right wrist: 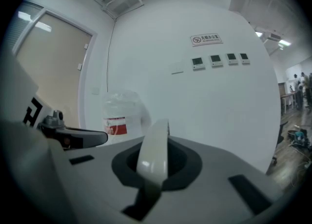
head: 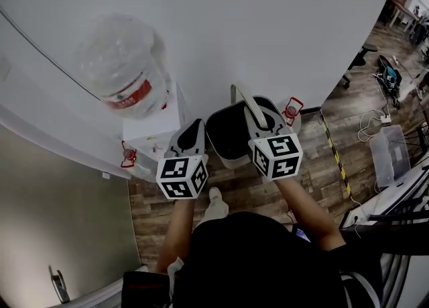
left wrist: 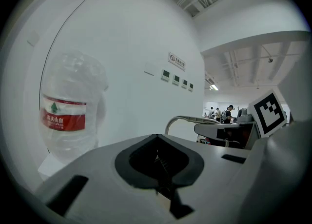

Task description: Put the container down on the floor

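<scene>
A dark grey bucket-like container (head: 228, 140) with a pale curved handle (head: 247, 103) hangs in front of me above the wooden floor. My right gripper (head: 260, 123) is shut on that handle. In the right gripper view the handle (right wrist: 154, 151) runs up between the jaws. My left gripper (head: 190, 136) is just left of the container, level with its rim, shut and holding nothing. In the left gripper view its pads meet around nothing, and the handle (left wrist: 187, 119) shows off to the right.
A white water dispenser (head: 153, 125) with a big clear bottle (head: 127, 72) stands against the white wall, just left of the container. A yellow-black floor strip (head: 335, 156), cables and a clear plastic box (head: 389, 156) lie to the right. A door (head: 53, 233) is at the left.
</scene>
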`<state>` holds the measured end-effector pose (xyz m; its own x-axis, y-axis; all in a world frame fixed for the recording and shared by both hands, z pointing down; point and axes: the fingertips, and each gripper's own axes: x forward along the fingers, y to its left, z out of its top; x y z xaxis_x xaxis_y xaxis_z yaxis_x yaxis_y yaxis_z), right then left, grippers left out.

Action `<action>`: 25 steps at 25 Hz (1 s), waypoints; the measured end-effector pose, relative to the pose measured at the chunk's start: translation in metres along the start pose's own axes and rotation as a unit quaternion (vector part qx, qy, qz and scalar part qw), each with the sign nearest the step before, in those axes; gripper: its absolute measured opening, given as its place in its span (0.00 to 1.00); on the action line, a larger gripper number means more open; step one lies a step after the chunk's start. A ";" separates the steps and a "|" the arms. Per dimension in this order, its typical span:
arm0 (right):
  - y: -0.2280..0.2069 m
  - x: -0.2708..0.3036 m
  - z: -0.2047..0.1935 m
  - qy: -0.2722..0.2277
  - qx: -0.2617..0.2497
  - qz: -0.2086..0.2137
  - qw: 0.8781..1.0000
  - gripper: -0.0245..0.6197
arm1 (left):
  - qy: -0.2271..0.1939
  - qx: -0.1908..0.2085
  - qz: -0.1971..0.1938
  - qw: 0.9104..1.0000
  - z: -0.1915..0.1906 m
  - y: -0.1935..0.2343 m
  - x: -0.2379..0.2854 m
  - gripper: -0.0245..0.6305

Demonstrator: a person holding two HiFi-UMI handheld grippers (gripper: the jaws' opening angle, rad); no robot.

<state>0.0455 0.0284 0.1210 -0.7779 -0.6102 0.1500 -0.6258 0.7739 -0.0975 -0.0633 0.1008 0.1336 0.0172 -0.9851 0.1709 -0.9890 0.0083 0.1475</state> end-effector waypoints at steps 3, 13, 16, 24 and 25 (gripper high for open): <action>0.001 0.025 0.006 0.001 0.000 -0.003 1.000 0.08 | 0.002 -0.003 -0.003 1.000 0.007 0.020 0.014 0.06; 0.002 0.088 0.015 0.016 0.000 -0.026 1.000 0.08 | 0.009 -0.020 -0.026 0.999 0.022 0.073 0.059 0.06; 0.000 0.103 0.013 0.023 0.001 -0.037 0.999 0.08 | 0.016 -0.024 -0.040 0.999 0.020 0.083 0.073 0.06; -0.008 0.136 0.006 0.031 0.016 -0.070 0.997 0.08 | 0.037 -0.026 -0.073 0.996 0.011 0.103 0.102 0.06; -0.008 0.138 0.005 0.030 0.017 -0.073 0.997 0.08 | 0.038 -0.025 -0.078 0.996 0.010 0.104 0.104 0.06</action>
<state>-0.0573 -0.0627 0.1374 -0.6738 -0.7045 0.2228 -0.7349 0.6702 -0.1037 -0.1654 -0.0023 0.1571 0.1825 -0.9592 0.2159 -0.9650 -0.1326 0.2264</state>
